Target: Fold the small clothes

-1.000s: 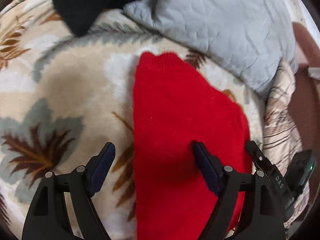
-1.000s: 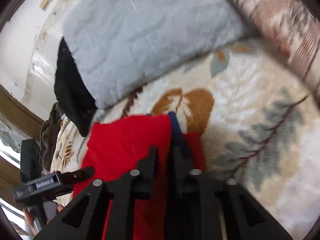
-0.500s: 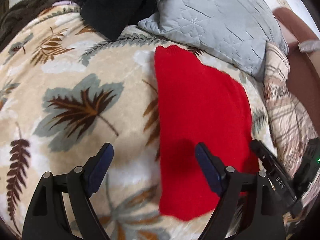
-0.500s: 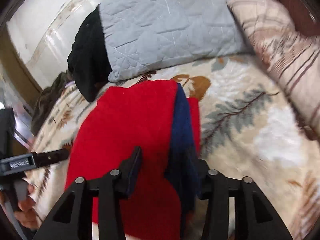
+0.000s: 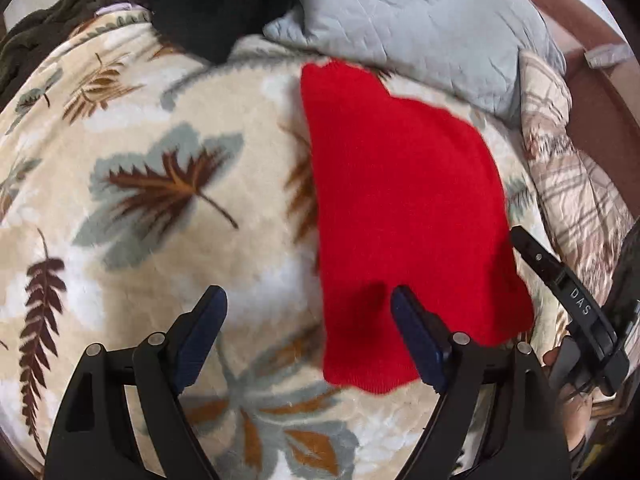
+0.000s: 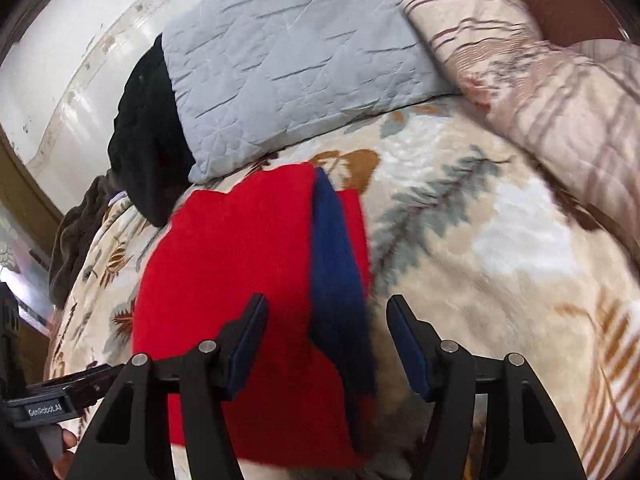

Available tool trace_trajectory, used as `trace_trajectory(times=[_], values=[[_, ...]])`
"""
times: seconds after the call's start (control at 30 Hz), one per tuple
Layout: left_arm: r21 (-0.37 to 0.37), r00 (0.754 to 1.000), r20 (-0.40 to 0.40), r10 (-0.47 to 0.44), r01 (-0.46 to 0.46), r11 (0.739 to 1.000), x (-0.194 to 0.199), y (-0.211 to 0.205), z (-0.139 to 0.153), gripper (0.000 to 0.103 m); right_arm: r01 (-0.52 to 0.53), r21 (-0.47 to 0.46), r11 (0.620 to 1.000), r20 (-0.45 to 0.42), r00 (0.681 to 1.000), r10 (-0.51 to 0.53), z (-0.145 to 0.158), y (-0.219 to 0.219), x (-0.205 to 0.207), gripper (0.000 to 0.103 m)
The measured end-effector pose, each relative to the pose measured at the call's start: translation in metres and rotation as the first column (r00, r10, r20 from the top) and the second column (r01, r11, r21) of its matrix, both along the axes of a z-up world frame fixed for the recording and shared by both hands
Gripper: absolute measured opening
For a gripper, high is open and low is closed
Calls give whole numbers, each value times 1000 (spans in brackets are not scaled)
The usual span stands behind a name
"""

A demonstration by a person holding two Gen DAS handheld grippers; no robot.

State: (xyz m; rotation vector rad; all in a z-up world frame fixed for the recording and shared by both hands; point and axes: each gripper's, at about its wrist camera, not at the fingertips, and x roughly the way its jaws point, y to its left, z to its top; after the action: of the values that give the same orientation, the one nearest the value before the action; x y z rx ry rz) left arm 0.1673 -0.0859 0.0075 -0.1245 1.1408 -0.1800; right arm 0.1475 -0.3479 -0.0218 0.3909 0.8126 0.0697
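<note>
Leaf-print blanket; folded red garment

red garment: near end runs behind the right gripper's arms, can't see where it ends
navy band: sleeve or trim? can't tell
black cloth: cut off at the top
blanket: right side pretty smeared

Red knit garment lies flat on leaf-print blanket, folded. Left gripper above it w/ fingers spread wide, nothing between; right-side finger over garment's lower part. Grey quilted pillow just beyond garment's top; black cloth beside it. Right gripper at garment's right edge.
</note>
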Motion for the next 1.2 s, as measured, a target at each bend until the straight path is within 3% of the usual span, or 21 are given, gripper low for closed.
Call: trace_trajectory(times=[0.07, 0.13, 0.17, 0.27, 0.47, 0.57, 0.63, 0.8, 0.83, 0.9, 0.97, 1.03, 1.1, 1.17, 1.2], values=[[-26, 1000, -17, 10, -11, 1000, 14, 0, -3, 85, -16, -36, 999, 3, 1000, 16, -4, 6, 6, 61], [-20, 999, -40, 25, -26, 999, 27, -5, -16, 86, -30, -73, 997, -27, 999, 28, -16, 11, 15, 51], [-29, 998, -50, 28, -30, 999, 29, -7, -21, 87, -41, -69, 997, -39, 999, 38, -20, 12, 20, 40], [-38, 997, -53, 56, -58, 998, 32, -9, -30, 98, -31, -55, 998, -45, 999, 28, -14, 8, 23, 28], [-24, 998, -31, 54, -55, 998, 27, -8, -28, 98, -29, 15, 999, 17, 999, 29, 2, 2, 16, 31], [-10, 998, -16, 58, -58, 998, 24, -9, -29, 98, -41, -33, 999, -39, 998, 39, -9, 7, 22, 31], [5, 998, -9, 57, -57, 998, 23, -12, -29, 98, -39, 2, 999, -45, 998, 39, -15, 6, 23, 31], [41, 998, 8, 55, -55, 998, 19, -14, -23, 98, -27, 63, 998, -29, 999, 29, -15, 2, 25, 47], [54, 998, 14, 54, -54, 997, 19, -16, -21, 98, -29, 61, 998, -26, 999, 31, -17, 3, 25, 46], [74, 999, 15, 49, -50, 996, 18, -18, -19, 98, -66, 68, 995, 8, 998, 66, -13, 6, 25, 16], [51, 999, 13, 45, -46, 998, 18, -17, -12, 97, -57, 57, 997, 70, 996, 53, 2, 5, 19, 15], [-18, 997, 32, 63, -63, 998, 19, -11, -2, 97, -26, 61, 998, 97, 995, 20, 9, -1, 17, 12], [-48, 995, 39, 94, -92, 995, 26, -7, 3, 97, 40, 15, 999, 12, 999, -40, -5, -9, 25, 0], [-28, 995, 4, 104, -103, 994, 40, -9, -4, 98, 53, -5, 999, -111, 992, -53, -29, -14, 34, 0], [-23, 995, -22, 97, -98, 995, 46, -11, -9, 98, 60, 46, 997, -122, 991, -54, -35, -21, 33, 1]])
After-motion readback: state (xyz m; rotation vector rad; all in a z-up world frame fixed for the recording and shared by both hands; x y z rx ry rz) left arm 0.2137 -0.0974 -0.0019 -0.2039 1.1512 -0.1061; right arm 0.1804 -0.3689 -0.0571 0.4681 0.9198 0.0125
